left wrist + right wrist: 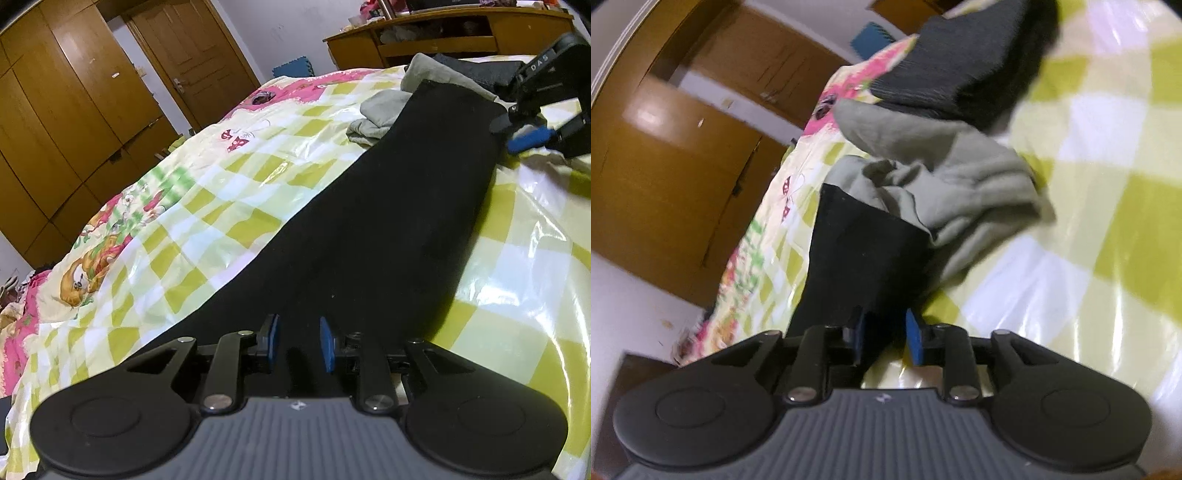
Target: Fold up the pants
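Observation:
Black pants (388, 221) lie stretched flat along the checked bedspread (221, 206), running from my left gripper toward the far right. My left gripper (300, 338) sits low over the near end, its blue pads (273, 332) apart with black cloth lying between and beneath them. My right gripper (517, 131) is at the far end of the pants. In the right wrist view the pants (864, 251) reach down between the right gripper's (886, 336) blue pads (914, 339), which stand apart and do not pinch the cloth.
A crumpled grey-green garment (960, 177) lies partly under the pants' far end, with a dark grey garment (960, 70) beyond it. Wooden wardrobes (74, 110) and a door (192, 55) stand past the bed's left edge. A wooden desk (443, 37) is behind the bed.

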Demonstrator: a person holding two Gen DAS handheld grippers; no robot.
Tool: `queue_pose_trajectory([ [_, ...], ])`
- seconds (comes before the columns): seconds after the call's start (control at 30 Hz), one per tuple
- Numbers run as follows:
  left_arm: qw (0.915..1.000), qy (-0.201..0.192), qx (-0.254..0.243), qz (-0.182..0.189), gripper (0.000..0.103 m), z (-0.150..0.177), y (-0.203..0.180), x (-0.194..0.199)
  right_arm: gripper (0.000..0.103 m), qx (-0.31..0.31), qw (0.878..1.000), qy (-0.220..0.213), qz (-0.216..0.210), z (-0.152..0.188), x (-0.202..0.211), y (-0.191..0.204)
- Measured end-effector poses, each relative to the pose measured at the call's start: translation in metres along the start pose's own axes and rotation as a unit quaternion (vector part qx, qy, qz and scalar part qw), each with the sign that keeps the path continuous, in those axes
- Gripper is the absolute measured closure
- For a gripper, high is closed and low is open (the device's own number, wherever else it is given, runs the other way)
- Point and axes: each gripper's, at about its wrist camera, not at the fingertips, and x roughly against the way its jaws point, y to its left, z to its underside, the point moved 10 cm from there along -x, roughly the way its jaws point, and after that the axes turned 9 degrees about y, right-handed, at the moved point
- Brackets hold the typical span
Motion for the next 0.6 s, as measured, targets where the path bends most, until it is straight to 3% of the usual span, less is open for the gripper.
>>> queue_pose_trajectory([
  [0.13, 1.0000, 0.004, 0.001, 0.001, 0.062, 0.000, -0.003, -0.006, 0.067, -0.014, 1.000, 0.001, -0.022, 0.008, -0.008, 0.003],
  [0.23, 0.9999, 0.010, 0.008, 0.005, 0.062, 0.002, -0.004, -0.010, 0.057, -0.033, 0.998, -0.005, -0.044, 0.004, -0.021, 0.006],
  [0.5, 0.9994, 0.031, 0.012, 0.014, 0.061, 0.001, -0.007, -0.022, 0.055, -0.015, 0.997, -0.009, -0.069, 0.000, -0.049, 0.022],
  [0.53, 0.9991, 0.037, 0.012, 0.015, 0.061, 0.001, -0.007, -0.024, 0.057, -0.019, 0.997, -0.008, -0.074, -0.001, -0.049, 0.021],
  [0.6, 0.9985, 0.046, 0.020, 0.021, 0.061, 0.001, -0.007, -0.027, 0.075, -0.024, 0.996, -0.005, -0.086, 0.001, -0.043, 0.024],
])
